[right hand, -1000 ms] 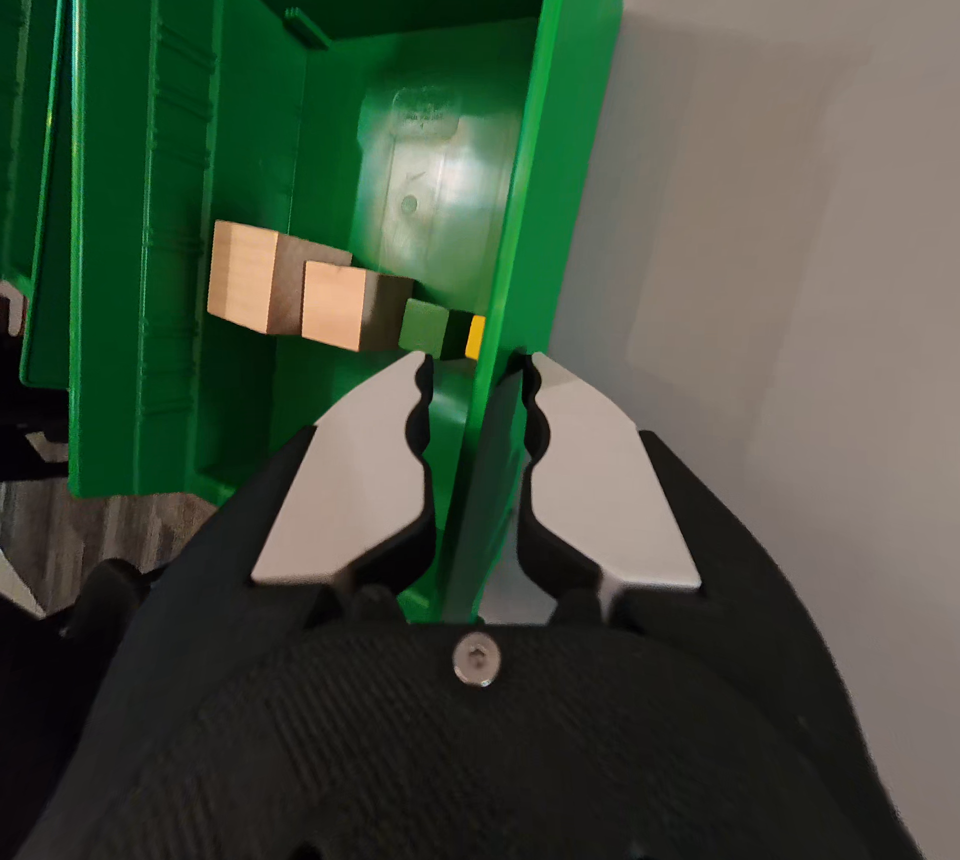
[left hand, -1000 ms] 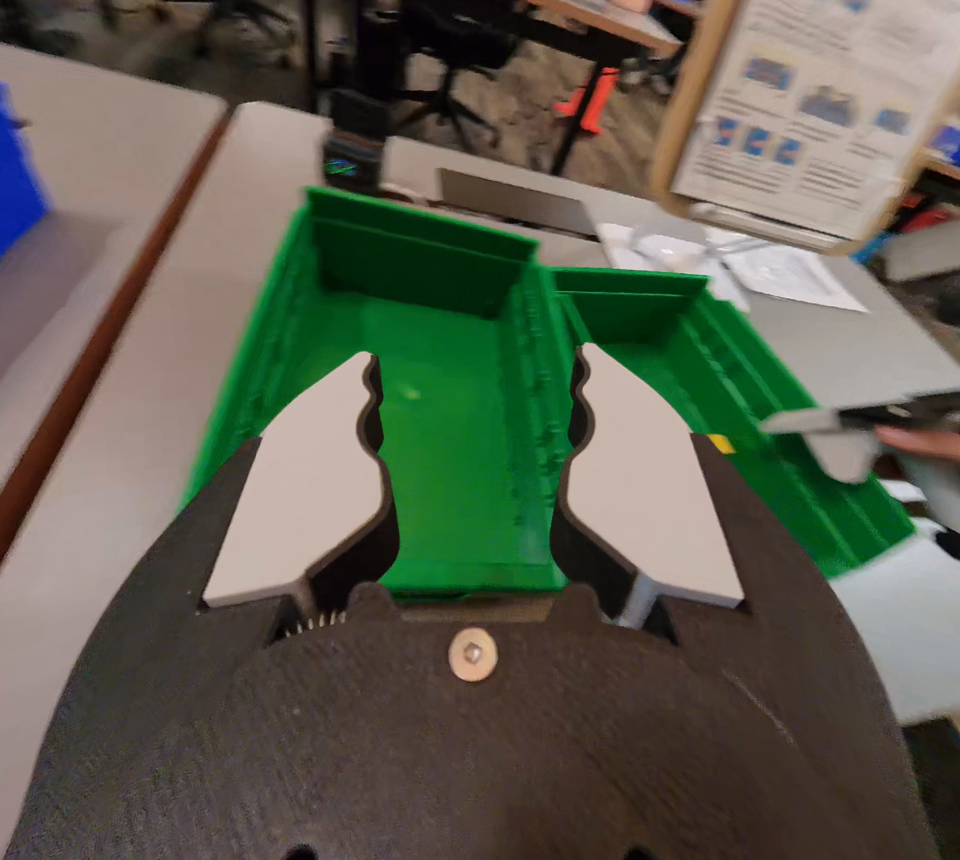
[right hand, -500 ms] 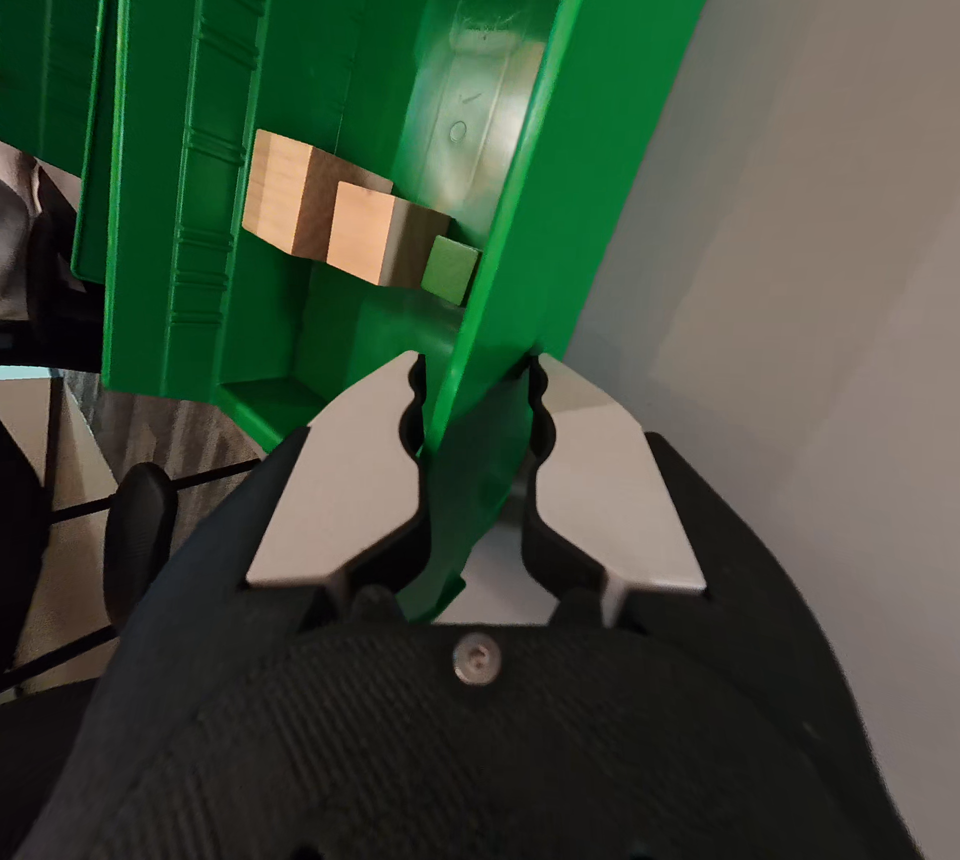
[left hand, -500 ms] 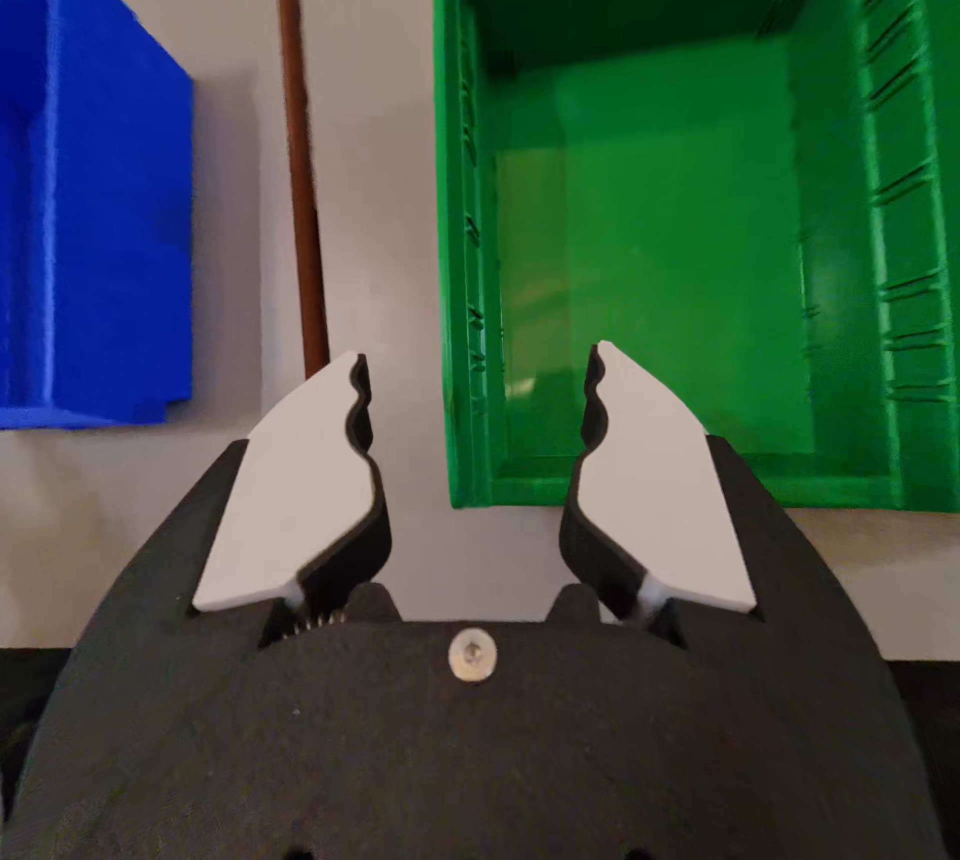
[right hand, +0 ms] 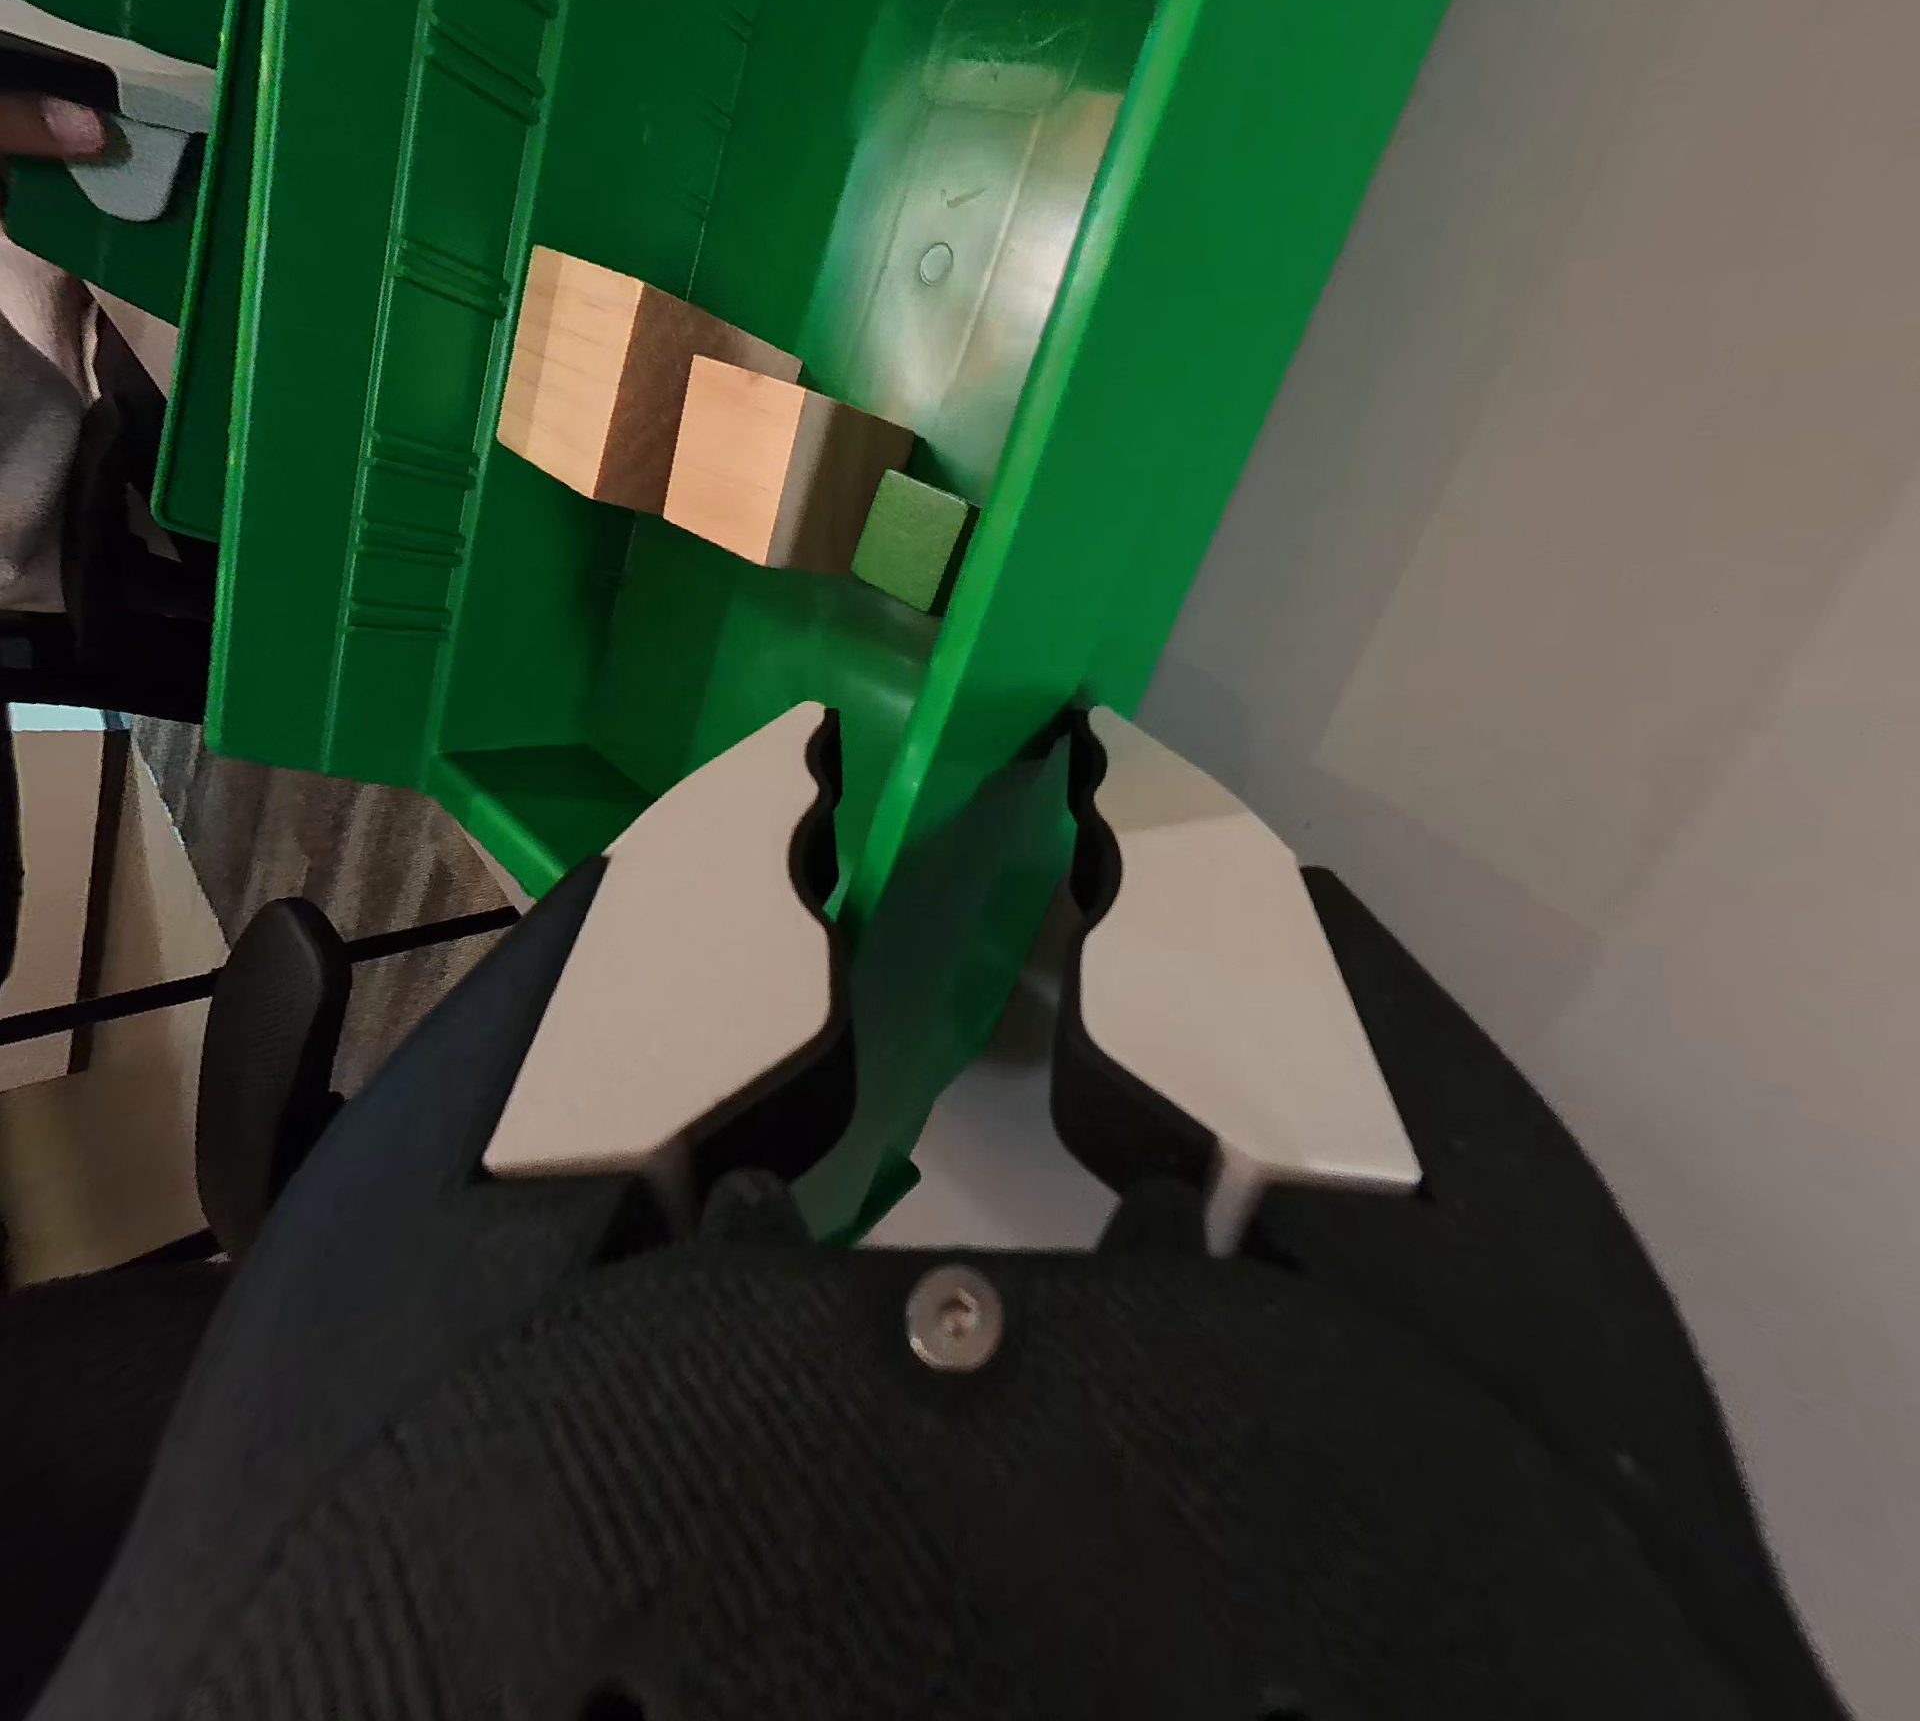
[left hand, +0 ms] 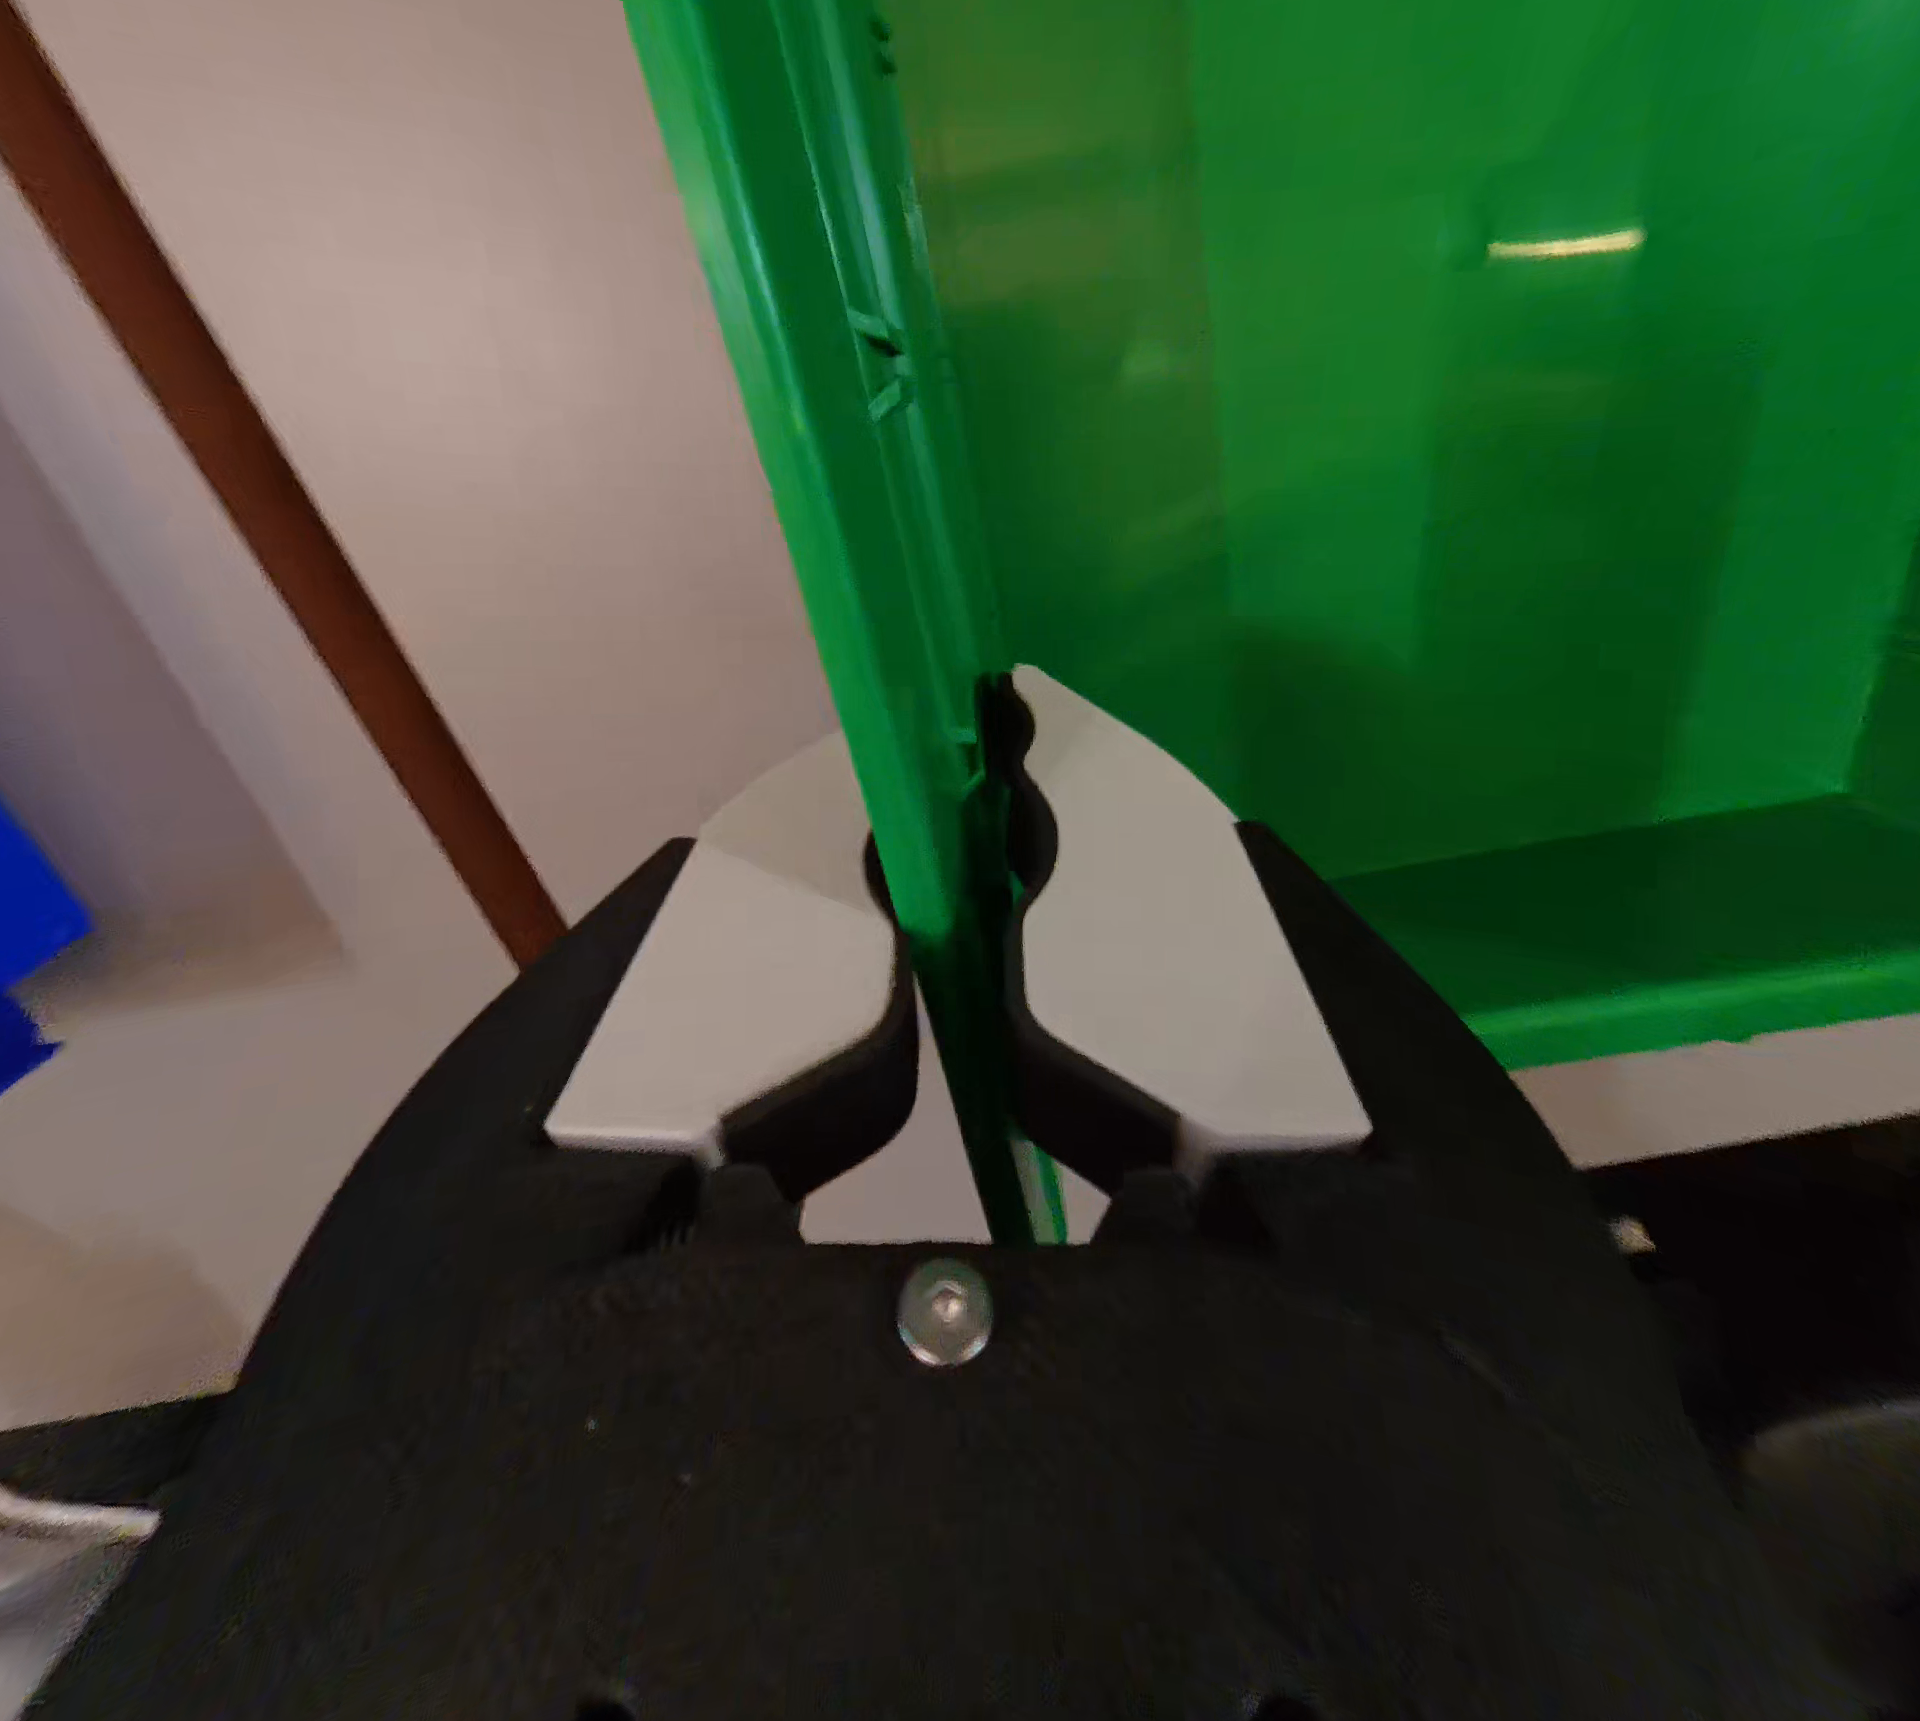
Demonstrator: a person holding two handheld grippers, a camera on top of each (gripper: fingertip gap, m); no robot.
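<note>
We are pinching the green plastic bin's [left hand: 1455, 424] left wall in our left gripper [left hand: 961, 736], and our right gripper [right hand: 956, 736] is clamping the neighbouring green plastic bin's [right hand: 1247, 217] right wall, both walls running straight ahead between the fingers.

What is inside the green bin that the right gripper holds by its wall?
Inside the green bin lie two wooden blocks and a small green cube in a row. The near wall hides anything beyond the cube.
</note>
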